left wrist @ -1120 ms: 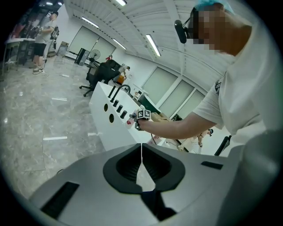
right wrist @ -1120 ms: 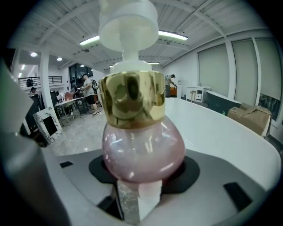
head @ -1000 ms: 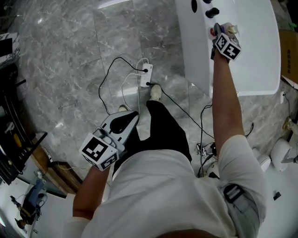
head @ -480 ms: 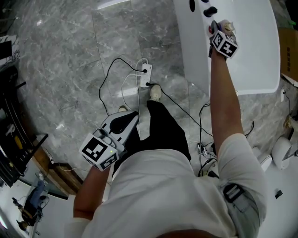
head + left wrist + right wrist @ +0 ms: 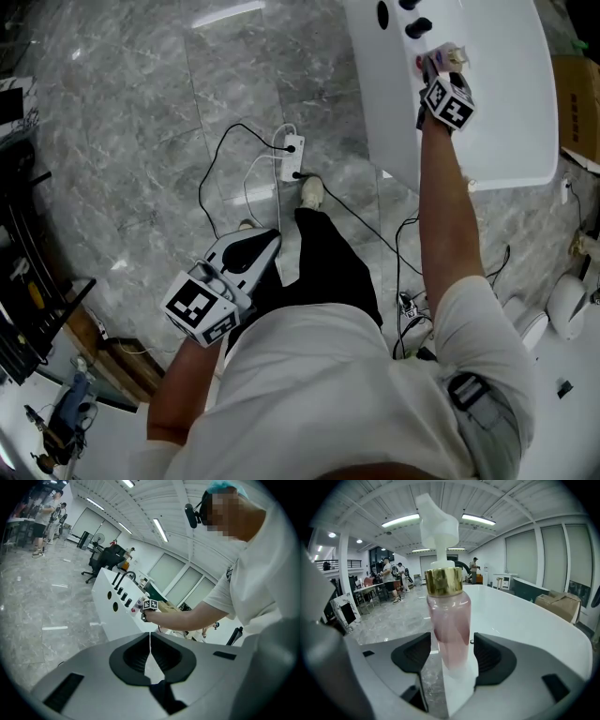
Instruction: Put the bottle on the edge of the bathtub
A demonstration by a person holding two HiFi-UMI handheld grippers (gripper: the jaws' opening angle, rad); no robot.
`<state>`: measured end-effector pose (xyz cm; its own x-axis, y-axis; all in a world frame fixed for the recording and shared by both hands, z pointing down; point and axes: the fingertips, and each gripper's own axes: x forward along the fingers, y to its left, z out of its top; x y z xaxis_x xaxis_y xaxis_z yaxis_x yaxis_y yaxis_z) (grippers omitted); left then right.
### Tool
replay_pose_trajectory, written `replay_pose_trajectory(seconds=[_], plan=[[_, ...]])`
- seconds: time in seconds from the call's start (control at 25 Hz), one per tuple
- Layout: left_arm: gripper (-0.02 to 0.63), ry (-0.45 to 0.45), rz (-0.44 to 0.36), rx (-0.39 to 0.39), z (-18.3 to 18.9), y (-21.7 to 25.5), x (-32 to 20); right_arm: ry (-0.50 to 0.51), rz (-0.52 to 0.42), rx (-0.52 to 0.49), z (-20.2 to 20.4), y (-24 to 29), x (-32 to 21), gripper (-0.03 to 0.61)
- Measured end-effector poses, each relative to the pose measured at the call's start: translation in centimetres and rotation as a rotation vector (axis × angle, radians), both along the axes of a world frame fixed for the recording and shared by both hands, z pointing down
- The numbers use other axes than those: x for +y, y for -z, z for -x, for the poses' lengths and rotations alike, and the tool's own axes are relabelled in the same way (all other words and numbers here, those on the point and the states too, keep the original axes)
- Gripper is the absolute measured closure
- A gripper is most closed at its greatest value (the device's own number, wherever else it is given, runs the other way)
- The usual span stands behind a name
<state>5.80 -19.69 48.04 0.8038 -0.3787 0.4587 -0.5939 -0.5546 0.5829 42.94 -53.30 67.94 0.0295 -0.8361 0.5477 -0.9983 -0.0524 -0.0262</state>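
The pink pump bottle is stood upright on the bathtub edge, with the right claw being spread around it, pads clear; left claw is pressed together.

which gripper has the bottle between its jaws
The right gripper: the pink pump bottle stands between its opening jaws at the white bathtub edge. The left gripper is shut with nothing in it.

Glossy grey marble-tile floor spreads wide, with a white plastic power strip lying on it. Overhead is a white ribbed ceiling with long fluorescent tube lights — tall frosted window panels line the far wall, brown cardboard boxes beneath.
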Motion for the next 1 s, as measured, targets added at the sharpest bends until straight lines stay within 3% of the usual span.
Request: replay_pose_trajectory(seconds=[0.52,0.72,1.0], plan=[[0.592,-0.072,-0.077,0.017,2.4,2.3,3.4,-0.013,0.004,-0.019,3.8,2.5,7.5,0.299],[0.592,-0.085,-0.120,0.038,4.6,3.6,5.3,0.017,0.007,-0.048,7.1,3.9,12.5,0.327],[0.592,-0.112,-0.215,0.050,8.7,6.3,8.4,0.080,-0.047,-0.075,13.1,9.9,20.5,0.408]])
